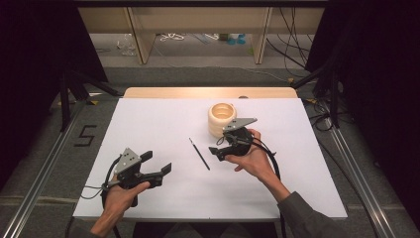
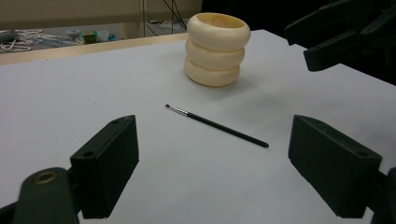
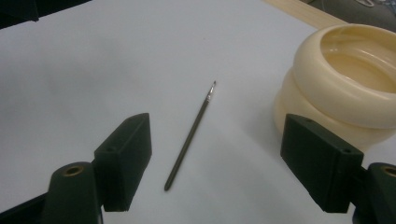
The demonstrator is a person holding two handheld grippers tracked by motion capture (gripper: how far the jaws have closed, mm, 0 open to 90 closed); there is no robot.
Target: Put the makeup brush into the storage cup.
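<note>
Black skinny brush [image 1: 199, 153] lies flat mid-counter [image 1: 148, 129], cream pot [image 1: 221, 119] at its 1 o'clock, so right tongs [image 1: 216, 151] hover wide for pickup, left tongs [image 1: 157, 162] wide too.

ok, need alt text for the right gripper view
A thin black paintbrush lies flat on the white table between the open right gripper, untouched. A cream ribbed holder stands at the right, just beyond one black jaw.
</note>
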